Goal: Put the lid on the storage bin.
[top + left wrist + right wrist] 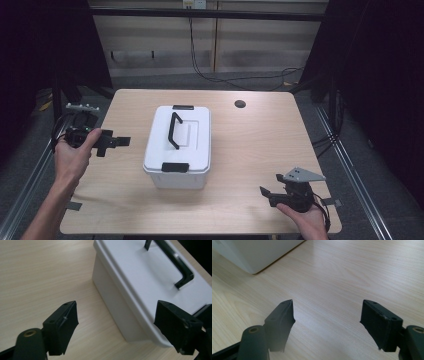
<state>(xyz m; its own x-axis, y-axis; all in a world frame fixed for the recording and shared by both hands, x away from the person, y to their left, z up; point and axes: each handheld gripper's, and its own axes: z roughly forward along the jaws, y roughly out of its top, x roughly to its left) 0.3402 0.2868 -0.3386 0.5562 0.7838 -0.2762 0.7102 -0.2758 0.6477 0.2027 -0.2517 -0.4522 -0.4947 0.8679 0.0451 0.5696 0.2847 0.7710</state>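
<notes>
While both grippers sit with their jaws wide and hold nothing, the white box (177, 145) waits in the middle of the table (250, 150) with its lid on.

Look along the left gripper (116, 325) first. Between its two black jaws is bare wood, and just past the right jaw is the near corner of the box (140, 297). The box runs up to the upper right of that frame, with the black handle (175, 262) on top. So the box lies ahead and a bit to the right of these jaws, close but not touching.

Now the right gripper (327, 322). Its jaws open over bare table too. A box corner (254, 255) shows at the upper left of that frame, well apart from the jaws.

From above, the left gripper (107, 142) is at the left middle of the frame, pointing at the box's long side. The right gripper (282, 192) is at the lower right, farther off. The box's long way runs from the bottom of the frame toward the top, and the handle (173, 131) runs the same way. A black clip (175, 167) sits at the near end and another at the far end.

I think the left gripper is nearer, so it could reach the box first.
</notes>
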